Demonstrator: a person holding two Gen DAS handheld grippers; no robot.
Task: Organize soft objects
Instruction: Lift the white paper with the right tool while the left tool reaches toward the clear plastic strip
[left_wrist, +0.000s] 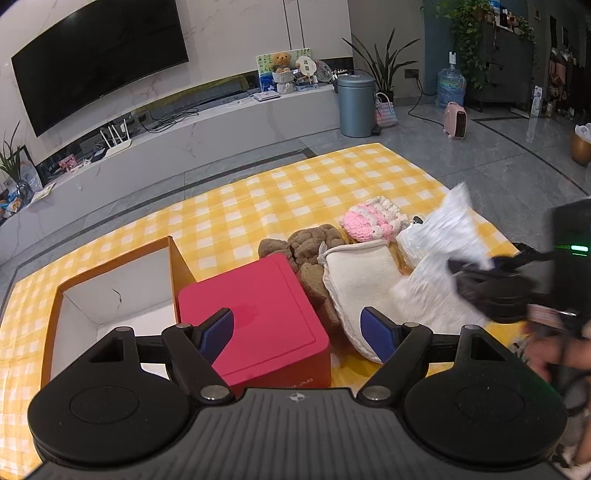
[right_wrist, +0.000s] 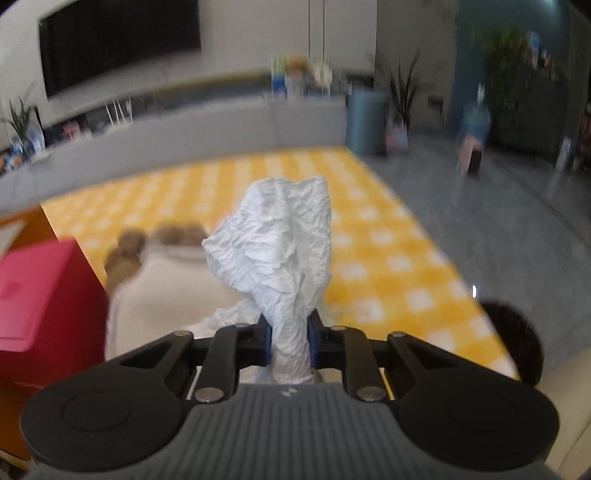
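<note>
right tool (right_wrist: 288, 338) clamped on a crumpled white plastic bag (right_wrist: 280, 251), lifted above the yellow checked cloth (right_wrist: 388, 258); same bag (left_wrist: 439, 258) blurred at right in the left wrist view. left tool (left_wrist: 297, 332) spread wide, holding nothing, poised over a red box (left_wrist: 258, 314). open orange box (left_wrist: 110, 295) with white interior just left of the red box, touching it. brown plush toy (left_wrist: 310, 254) beside the red box's far right corner; cream cloth pouch (left_wrist: 362, 284) against the plush; pink-and-white crochet item (left_wrist: 369, 219) behind the pouch. all resting on the checked cloth.
</note>
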